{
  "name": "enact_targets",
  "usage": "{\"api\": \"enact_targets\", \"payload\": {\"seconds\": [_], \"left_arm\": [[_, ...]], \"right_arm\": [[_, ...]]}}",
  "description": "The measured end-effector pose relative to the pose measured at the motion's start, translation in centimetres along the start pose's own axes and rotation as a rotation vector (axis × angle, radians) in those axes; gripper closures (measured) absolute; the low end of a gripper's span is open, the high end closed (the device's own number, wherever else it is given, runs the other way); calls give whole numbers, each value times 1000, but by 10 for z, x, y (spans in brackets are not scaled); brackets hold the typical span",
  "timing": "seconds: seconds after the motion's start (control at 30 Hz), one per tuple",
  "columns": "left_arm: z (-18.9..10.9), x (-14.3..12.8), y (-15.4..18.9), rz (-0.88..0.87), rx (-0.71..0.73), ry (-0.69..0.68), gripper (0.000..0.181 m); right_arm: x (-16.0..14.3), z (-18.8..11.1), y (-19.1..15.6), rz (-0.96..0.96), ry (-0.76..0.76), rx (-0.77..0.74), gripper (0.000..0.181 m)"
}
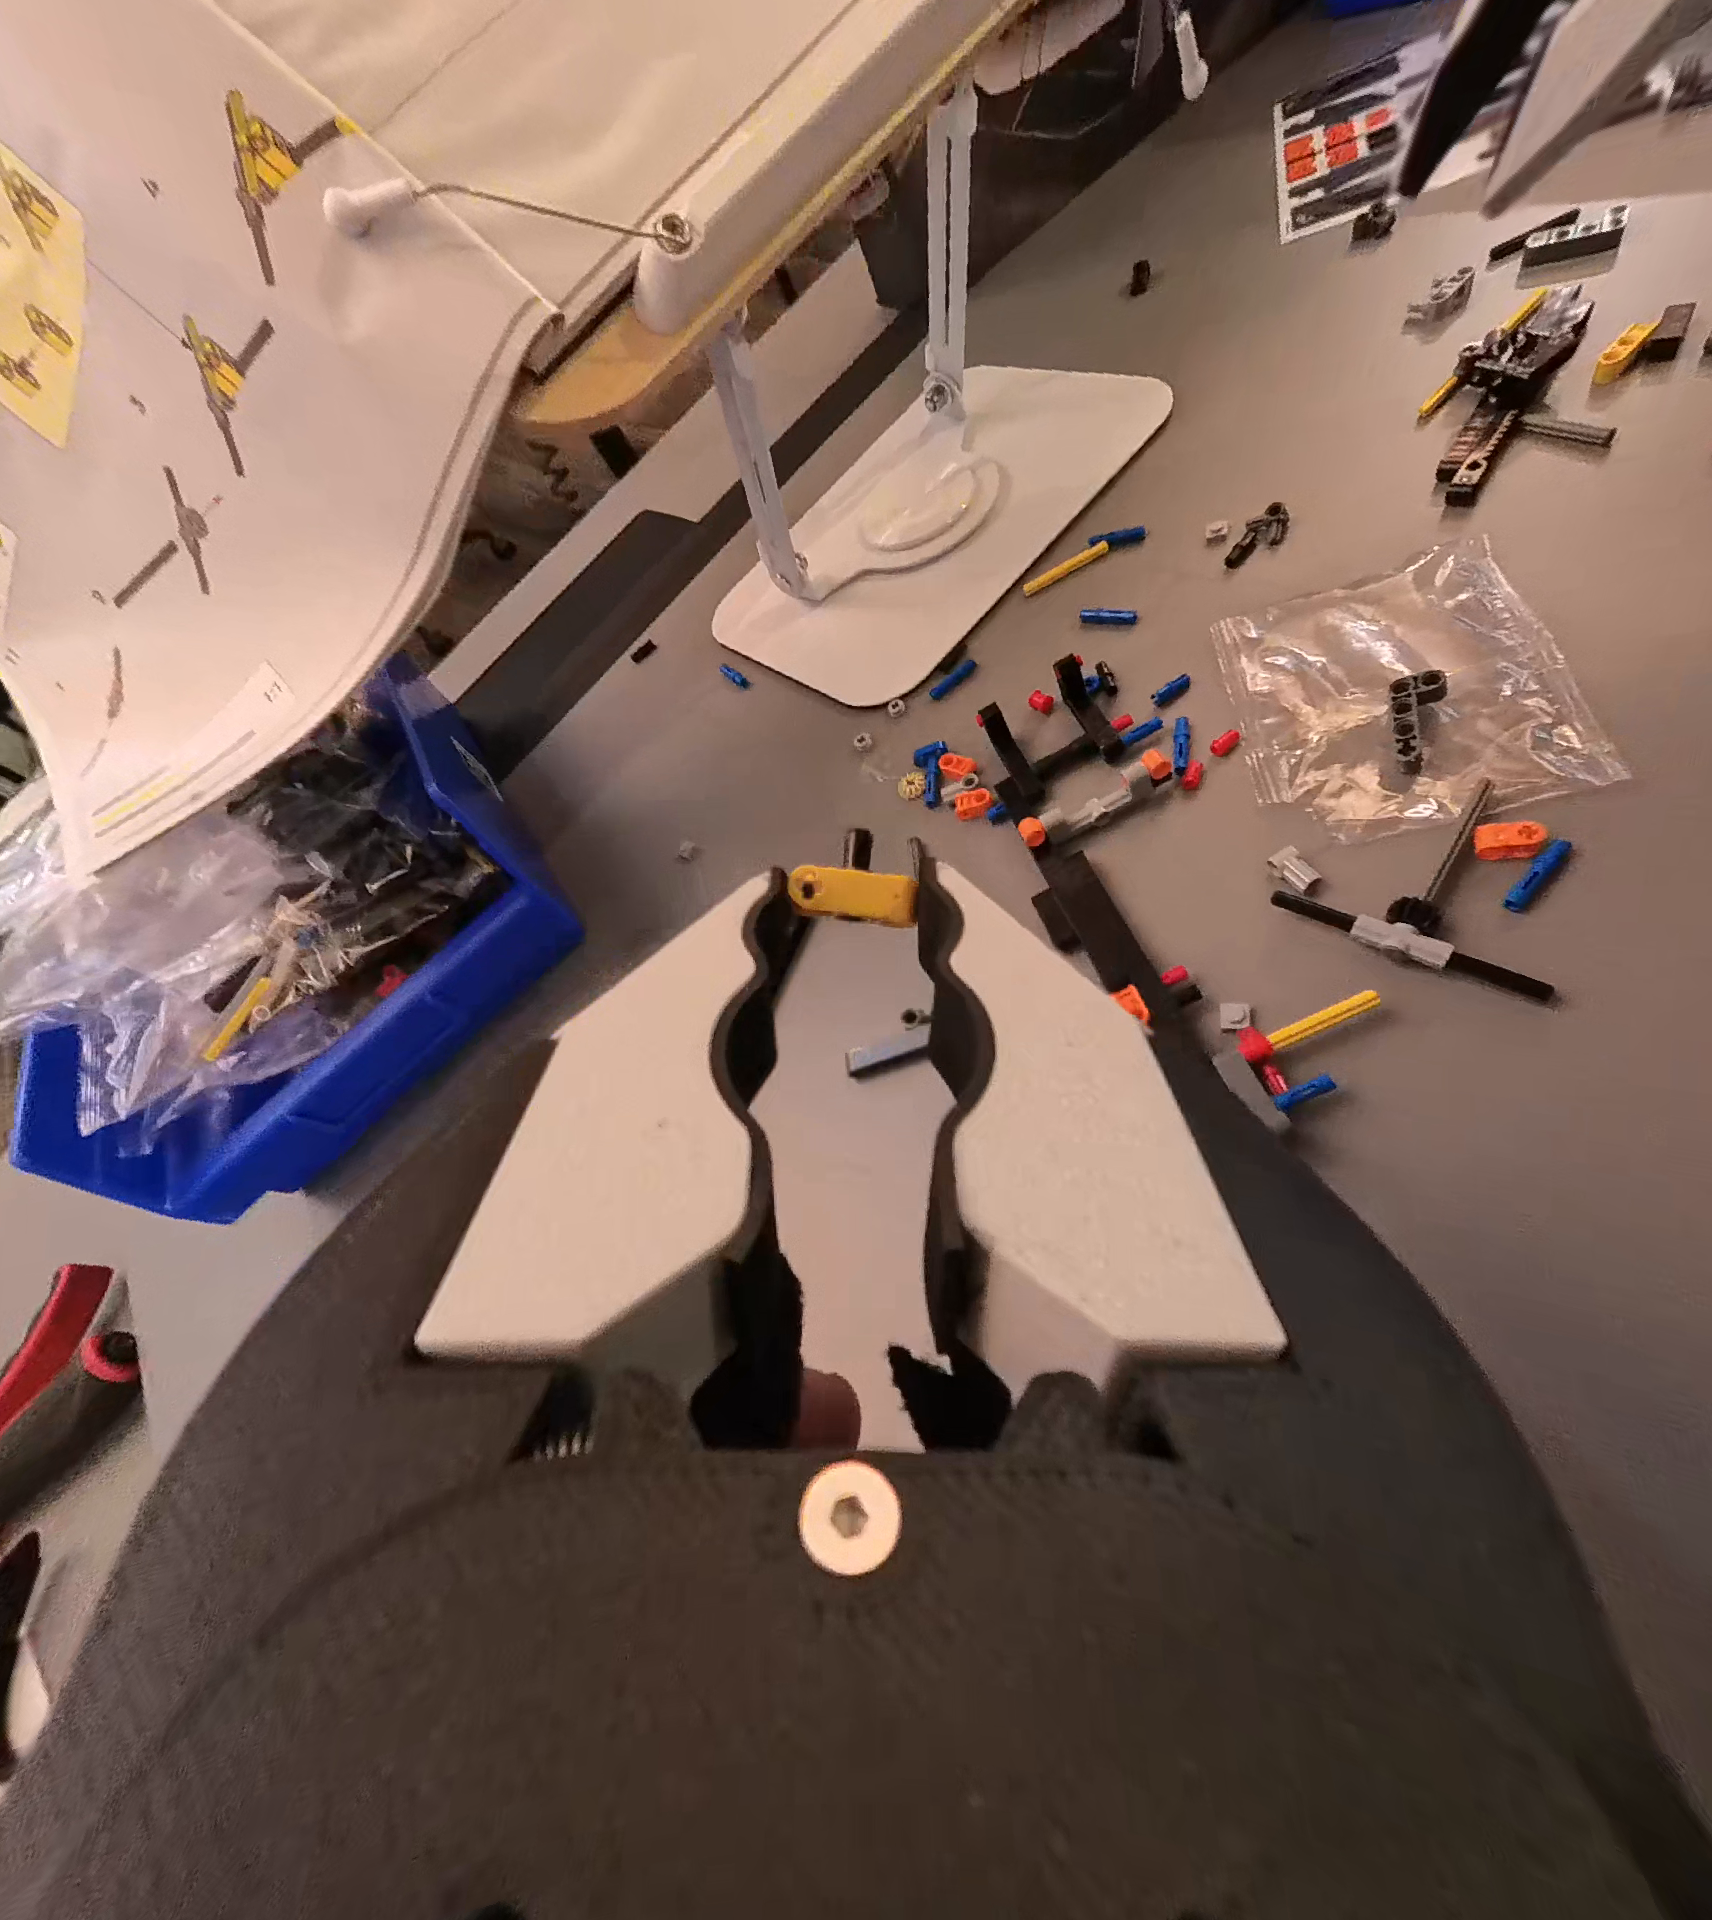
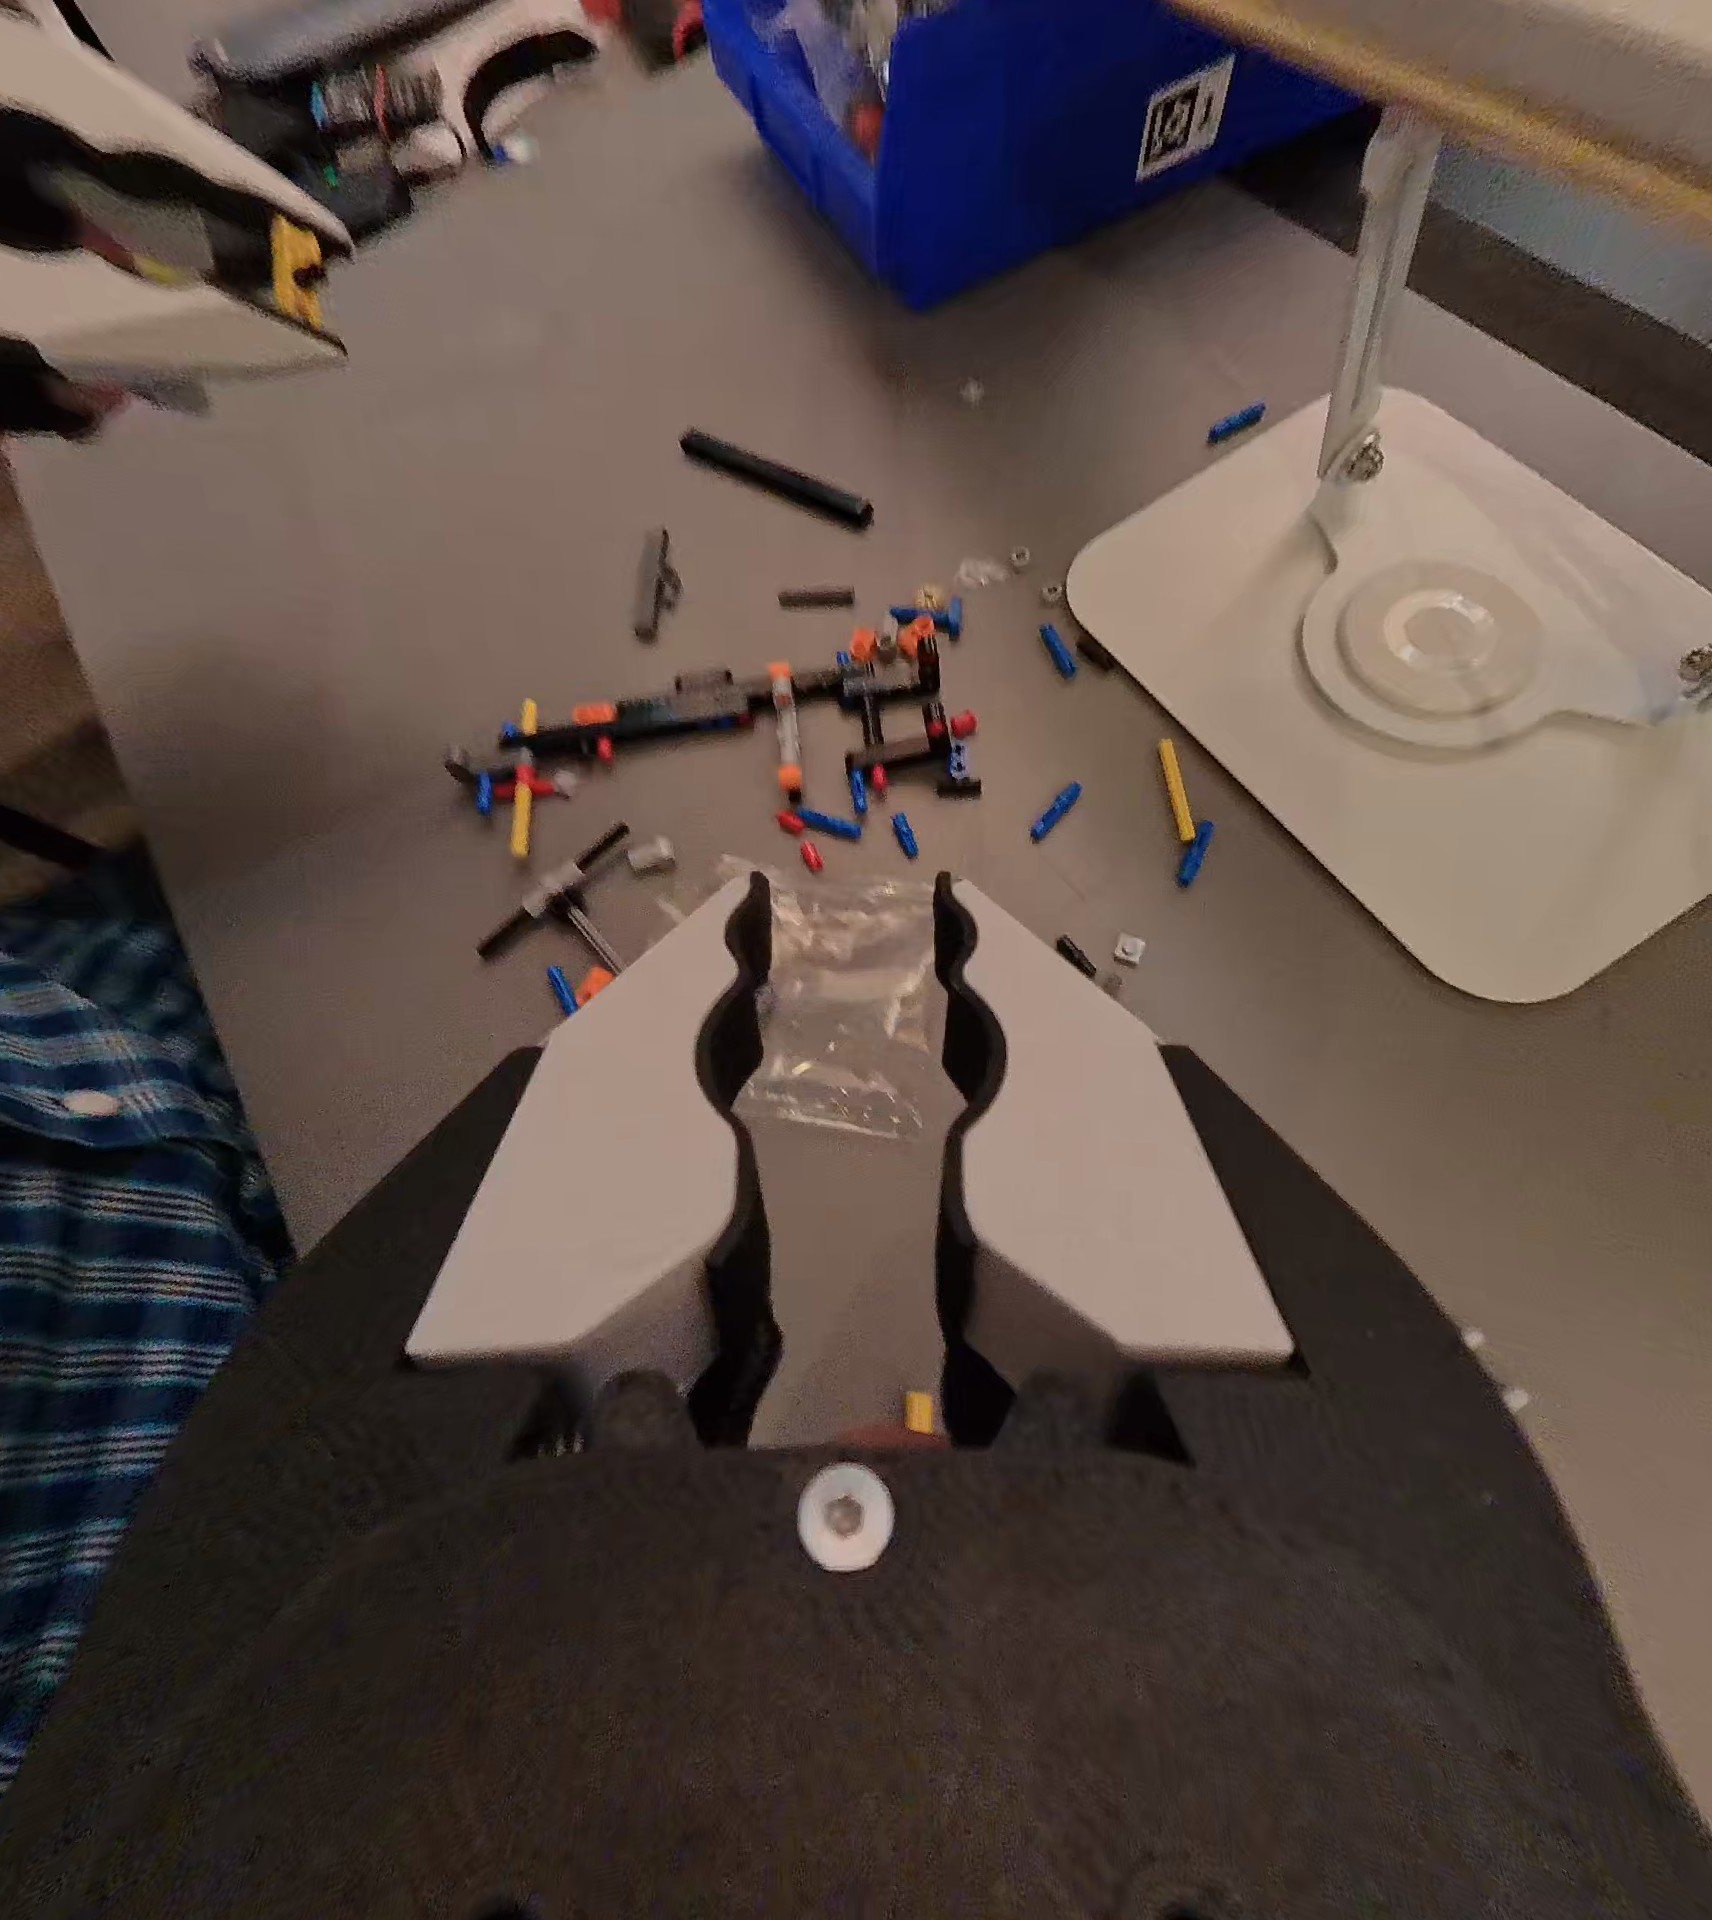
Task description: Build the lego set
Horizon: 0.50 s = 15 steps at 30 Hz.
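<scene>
A small yellow lego beam [image 1: 854, 896] with a black pin through it sits crosswise between the fingertips of the left hand-held gripper [image 1: 850, 883], which pinches it above the grey desk [image 1: 1454, 1299]. In the right wrist view, that same gripper appears at 10 o'clock, raised off the desk with the yellow piece at its tip.

The right hand-held gripper [image 2: 846, 896] has its fingers spread with nothing between them, hovering over a clear plastic bag [image 2: 847, 1023].

Beyond the right gripper, toward 12 o'clock, lies a partly built black lego assembly [image 2: 727, 717] with orange, red and blue pins, ringed by loose blue pins and yellow axles. A black axle [image 2: 775, 479] lies farther out.

In the left wrist view, a blue bin [image 1: 312, 1091] stuffed with plastic bags of parts sits at 9 o'clock. Above it hangs an open instruction booklet [image 1: 208, 416] on a white stand [image 1: 945, 530], whose base rests on the desk at 12 o'clock. A person's blue striped sleeve [image 2: 52, 1195] shows at 9 o'clock in the right wrist view.
</scene>
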<state>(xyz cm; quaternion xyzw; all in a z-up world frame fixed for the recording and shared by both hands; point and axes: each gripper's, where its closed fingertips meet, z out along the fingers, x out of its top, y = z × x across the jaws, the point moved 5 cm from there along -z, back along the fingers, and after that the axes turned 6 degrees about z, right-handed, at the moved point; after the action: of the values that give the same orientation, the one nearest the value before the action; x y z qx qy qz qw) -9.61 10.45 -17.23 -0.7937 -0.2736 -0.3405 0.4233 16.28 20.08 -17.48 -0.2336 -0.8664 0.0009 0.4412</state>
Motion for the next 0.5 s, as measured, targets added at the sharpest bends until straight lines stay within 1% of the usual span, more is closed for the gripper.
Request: {"api": "enact_targets", "payload": {"seconds": [0.17, 0.23, 0.33, 0.4, 0.5], "left_arm": [[2, -2, 5, -12, 7, -26, 159], [3, -2, 6, -28, 12, -27, 159], [7, -4, 11, -36, 4, -36, 159], [11, -6, 14, -33, -11, -43, 159], [19, -6, 18, -26, -31, -47, 159]], "right_arm": [[-14, 14, 11, -84, -90, -61, 155], [-17, 12, 22, -87, -104, -80, 157], [-26, -8, 41, -70, -125, -116, 160], [-40, -26, 52, -93, -171, -152, 165], [-67, -48, 57, -104, -243, -172, 166]]}}
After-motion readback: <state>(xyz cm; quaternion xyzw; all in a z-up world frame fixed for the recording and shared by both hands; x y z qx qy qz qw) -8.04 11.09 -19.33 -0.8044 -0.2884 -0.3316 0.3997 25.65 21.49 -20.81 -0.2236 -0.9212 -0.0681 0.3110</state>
